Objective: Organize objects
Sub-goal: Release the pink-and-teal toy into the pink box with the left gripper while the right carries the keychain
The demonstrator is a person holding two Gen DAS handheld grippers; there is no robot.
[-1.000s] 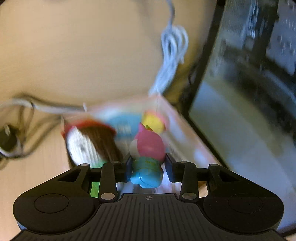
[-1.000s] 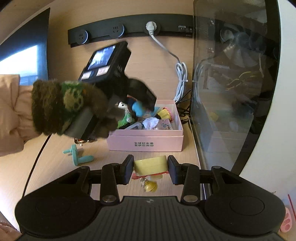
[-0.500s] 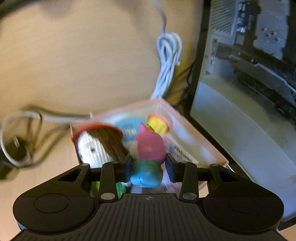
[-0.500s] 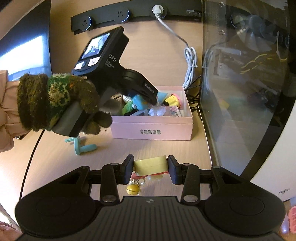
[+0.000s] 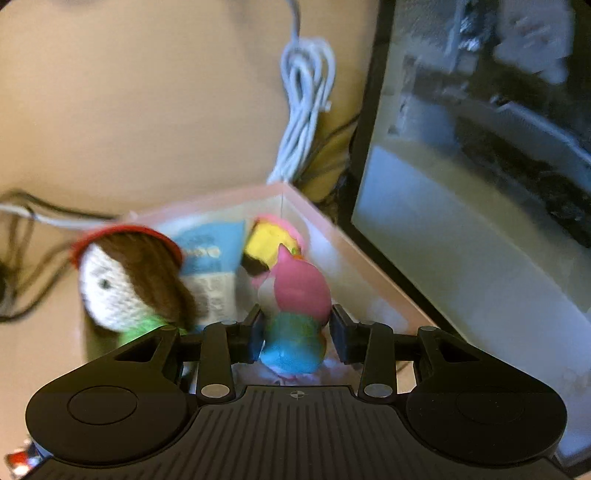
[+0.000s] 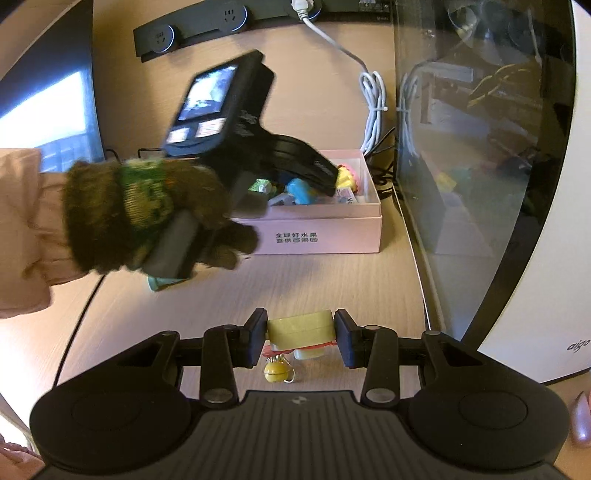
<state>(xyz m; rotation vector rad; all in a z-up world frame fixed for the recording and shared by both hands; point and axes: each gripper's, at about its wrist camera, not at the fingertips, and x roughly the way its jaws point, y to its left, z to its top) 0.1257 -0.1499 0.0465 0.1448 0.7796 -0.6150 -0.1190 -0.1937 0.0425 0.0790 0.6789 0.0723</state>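
My left gripper [image 5: 295, 334] is shut on a pink-and-blue toy figure [image 5: 295, 314] and holds it inside the pink box [image 5: 354, 258], low among the toys. A knitted doll [image 5: 122, 280] with brown hair and a yellow-pink toy [image 5: 271, 240] lie in the box. In the right wrist view the left gripper [image 6: 295, 184] reaches into the pink box [image 6: 325, 232], its tip over the toys. My right gripper [image 6: 301, 339] is shut on a yellow keychain charm [image 6: 299, 328] with a small bell [image 6: 275, 371], held above the desk in front of the box.
A glass-sided computer case [image 6: 480, 147] stands right of the box. A coiled white cable [image 6: 373, 107] hangs behind it from a black socket strip [image 6: 207, 22]. A teal object [image 6: 162, 282] lies on the desk [image 6: 332, 288] under the gloved hand [image 6: 147, 214].
The left gripper has lowered deeper into the pink box with the toy figure. The right gripper has drawn closer to the box, still holding the charm.
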